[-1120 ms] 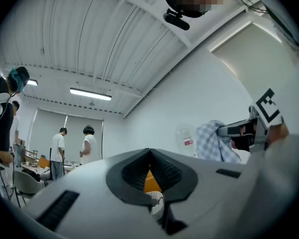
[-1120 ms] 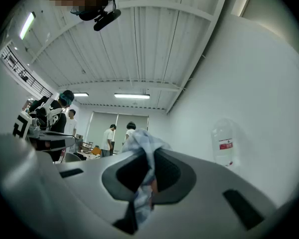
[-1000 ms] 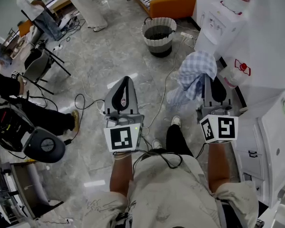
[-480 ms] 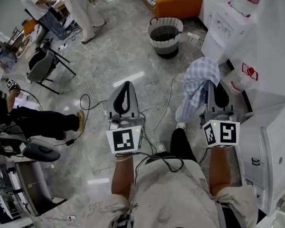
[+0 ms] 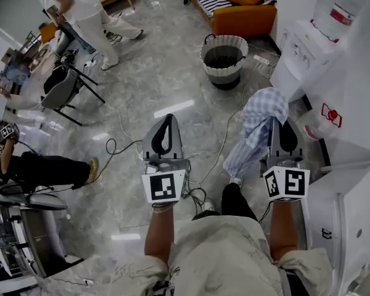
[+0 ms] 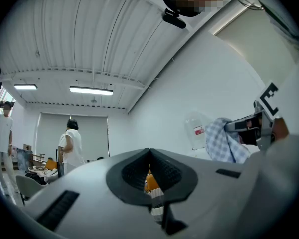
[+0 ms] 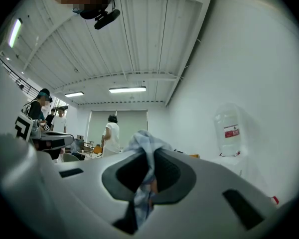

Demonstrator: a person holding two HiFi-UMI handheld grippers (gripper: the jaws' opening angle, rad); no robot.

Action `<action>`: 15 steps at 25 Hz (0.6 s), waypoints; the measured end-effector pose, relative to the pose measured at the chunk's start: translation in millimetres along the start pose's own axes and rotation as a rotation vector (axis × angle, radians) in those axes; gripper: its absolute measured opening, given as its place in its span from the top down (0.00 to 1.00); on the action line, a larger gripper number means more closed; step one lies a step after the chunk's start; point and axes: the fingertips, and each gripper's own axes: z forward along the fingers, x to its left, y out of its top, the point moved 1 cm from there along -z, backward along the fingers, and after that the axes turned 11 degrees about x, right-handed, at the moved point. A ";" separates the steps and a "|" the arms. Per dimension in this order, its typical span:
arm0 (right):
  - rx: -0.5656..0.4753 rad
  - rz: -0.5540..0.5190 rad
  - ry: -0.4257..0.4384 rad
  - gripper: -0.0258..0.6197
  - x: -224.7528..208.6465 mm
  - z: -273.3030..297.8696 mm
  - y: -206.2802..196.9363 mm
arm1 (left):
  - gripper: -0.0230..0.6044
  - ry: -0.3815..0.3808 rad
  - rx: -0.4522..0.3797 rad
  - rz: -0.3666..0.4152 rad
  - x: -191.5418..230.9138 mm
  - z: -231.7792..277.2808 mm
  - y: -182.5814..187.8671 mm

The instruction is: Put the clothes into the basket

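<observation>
We have a crumpled blue-and-white checked cloth (image 5: 263, 117) pinched in the clamped jaws of our right gripper (image 7: 150, 169), draping over its tip; left gripper (image 6: 149, 157) closed tight, empty

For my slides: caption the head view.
Right gripper holds a checked cloth, basket ahead on the floor; left gripper empty.

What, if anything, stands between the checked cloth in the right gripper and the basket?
Nothing visible blocks the way. The checked cloth, clamped in the right gripper, hangs above open floor short of the basket; only a thin cable lies flat on it between them.
</observation>
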 end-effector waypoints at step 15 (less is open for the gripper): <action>-0.026 0.015 0.049 0.95 -112.5 103.9 25.8 | 0.96 -0.021 -0.011 -0.049 -57.8 132.8 28.0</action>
